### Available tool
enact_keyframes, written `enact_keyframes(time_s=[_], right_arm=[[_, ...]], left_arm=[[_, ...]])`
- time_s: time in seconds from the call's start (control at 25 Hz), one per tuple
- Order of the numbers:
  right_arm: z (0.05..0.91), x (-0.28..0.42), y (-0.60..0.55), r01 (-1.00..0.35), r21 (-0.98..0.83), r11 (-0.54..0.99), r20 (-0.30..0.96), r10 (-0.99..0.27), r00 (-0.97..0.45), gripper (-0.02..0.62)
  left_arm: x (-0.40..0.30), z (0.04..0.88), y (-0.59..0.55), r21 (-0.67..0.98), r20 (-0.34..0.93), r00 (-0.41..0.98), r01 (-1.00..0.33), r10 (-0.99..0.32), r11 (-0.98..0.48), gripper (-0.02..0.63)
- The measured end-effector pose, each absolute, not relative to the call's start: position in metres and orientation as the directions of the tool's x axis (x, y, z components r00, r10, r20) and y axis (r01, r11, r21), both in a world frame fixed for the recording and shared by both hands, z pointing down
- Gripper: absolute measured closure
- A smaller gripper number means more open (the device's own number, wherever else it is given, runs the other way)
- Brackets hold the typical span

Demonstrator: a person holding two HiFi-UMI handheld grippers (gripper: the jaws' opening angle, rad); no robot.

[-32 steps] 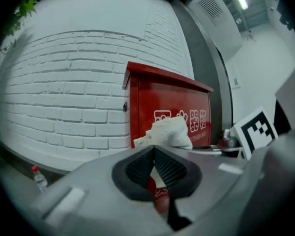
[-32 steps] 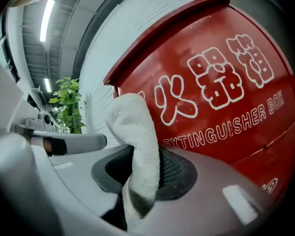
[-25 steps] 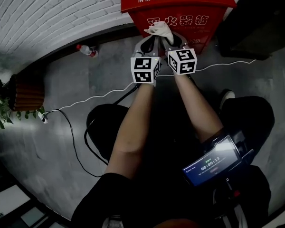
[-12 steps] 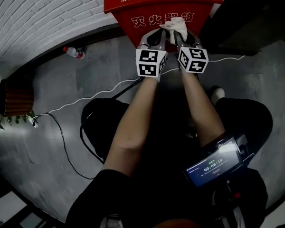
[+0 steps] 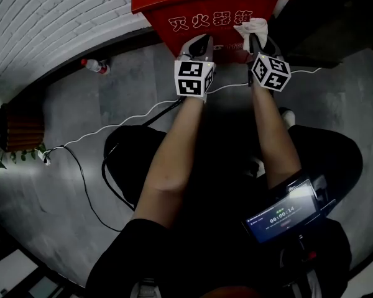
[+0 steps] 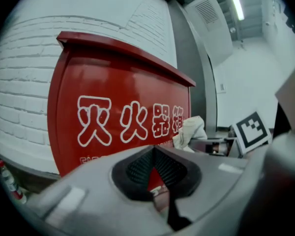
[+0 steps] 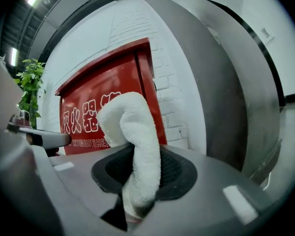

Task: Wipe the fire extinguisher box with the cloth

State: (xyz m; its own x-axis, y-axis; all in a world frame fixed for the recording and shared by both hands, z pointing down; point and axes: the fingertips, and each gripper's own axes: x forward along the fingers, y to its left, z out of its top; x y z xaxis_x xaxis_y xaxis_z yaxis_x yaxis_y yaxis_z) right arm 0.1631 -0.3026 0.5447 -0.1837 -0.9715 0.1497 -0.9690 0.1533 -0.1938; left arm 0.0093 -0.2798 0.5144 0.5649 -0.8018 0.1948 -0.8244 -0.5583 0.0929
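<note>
Two claws are up at the red fire extinguisher box (image 5: 202, 8), so I'd say the wiping step itself is in hand. The right claw (image 7: 140, 178) is clamped tight on the white cloth (image 7: 132, 132), which sticks up out of the jaws in a folded lump. The left claw (image 6: 155, 171) is closed with nothing in it, parked just beside the other one and low on the box front.

In the head view the cloth sits at the right end of the white lettering, but I honestly can't tell if it's touching the panel or just off it. My guess at the next move is to press it flat and drag it across the face.

Only the right claw view shows how the cloth is pinched. Only the head view shows both claws together, plus a bottle (image 5: 94, 65) on the floor (image 5: 62, 197).
</note>
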Motion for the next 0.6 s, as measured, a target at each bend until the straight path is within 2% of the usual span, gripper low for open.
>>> enact_keyframes(time_s=[0.16, 0.24, 0.44, 0.6], right_arm=[[0.545, 0.173, -0.298, -0.966, -0.231, 0.115, 0.148, -0.977, -0.152, 0.488], [0.543, 0.163, -0.292, -0.961, -0.238, 0.143, 0.116, -0.978, -0.175, 0.488], [0.541, 0.079, -0.277, -0.908, -0.210, 0.362, 0.044, -0.925, -0.378, 0.489], [0.555, 0.014, -0.267, -0.842, -0.231, 0.488, 0.072, -0.854, -0.515, 0.488]], left_arm=[[-0.008, 0.514, -0.276, 0.082, 0.195, 0.550, -0.834, -0.812, -0.546, 0.603], [-0.019, 0.517, -0.271, 0.073, 0.199, 0.546, -0.837, -0.814, -0.543, 0.603], [-0.050, 0.540, -0.260, 0.075, 0.245, 0.506, -0.861, -0.827, -0.504, 0.603], [-0.070, 0.547, -0.251, 0.085, 0.268, 0.483, -0.874, -0.833, -0.479, 0.602]])
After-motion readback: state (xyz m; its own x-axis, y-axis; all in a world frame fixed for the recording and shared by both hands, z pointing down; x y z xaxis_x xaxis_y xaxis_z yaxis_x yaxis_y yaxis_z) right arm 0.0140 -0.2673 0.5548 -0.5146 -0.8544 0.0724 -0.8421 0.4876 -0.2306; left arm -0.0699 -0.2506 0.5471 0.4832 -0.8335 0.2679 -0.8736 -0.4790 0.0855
